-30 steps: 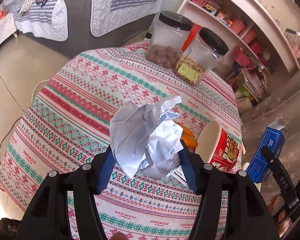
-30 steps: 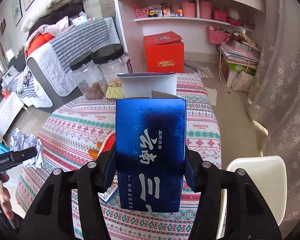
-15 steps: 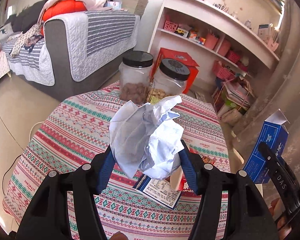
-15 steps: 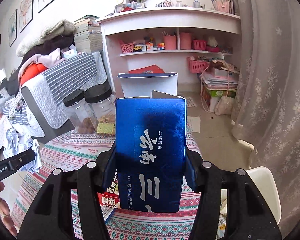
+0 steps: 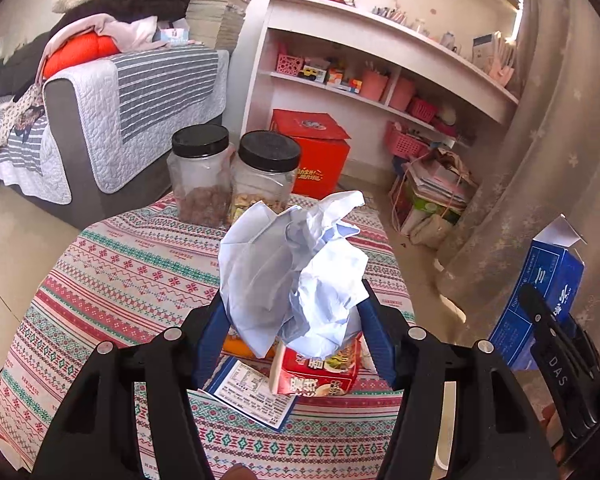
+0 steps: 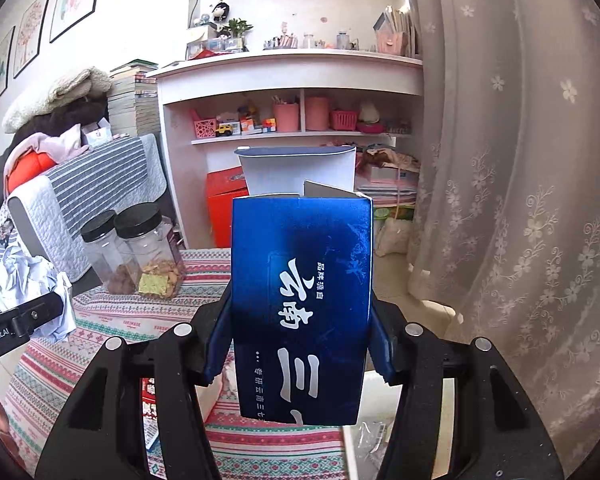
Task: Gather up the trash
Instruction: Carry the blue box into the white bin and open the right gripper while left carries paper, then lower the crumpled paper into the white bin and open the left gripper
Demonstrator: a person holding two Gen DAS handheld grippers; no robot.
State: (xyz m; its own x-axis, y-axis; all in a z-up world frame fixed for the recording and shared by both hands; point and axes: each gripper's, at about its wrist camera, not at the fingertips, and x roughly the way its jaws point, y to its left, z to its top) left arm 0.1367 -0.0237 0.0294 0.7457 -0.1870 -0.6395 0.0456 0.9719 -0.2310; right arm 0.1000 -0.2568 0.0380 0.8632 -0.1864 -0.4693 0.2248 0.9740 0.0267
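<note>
Crumpled pale-blue paper sits clamped in your left gripper, fingers closed in on both sides of the wad, which is held up off the table w/ its top poking well above the tips. Your right gripper has its blue pads pressed against both sides of a blue carton, held upright, top flap open & white lettering facing the cam; in the left view that same carton shows off to the right, beyond the table edge near the curtain. Below the paper wad, on the patterned tablecloth, you've got a red noodle cup lying on its side, touching a printed leaflet; something orange peeks out just beside the left finger, can't tell what it is. At the far edge of the table 2 clear jars w/ black lids stand side by side, both partly filled w/ snacks. Behind them: red box on the floor, white shelf unit, sofa w/ a striped quilt. From the right view the wad shows at far left, pinched in the other gripper.
</note>
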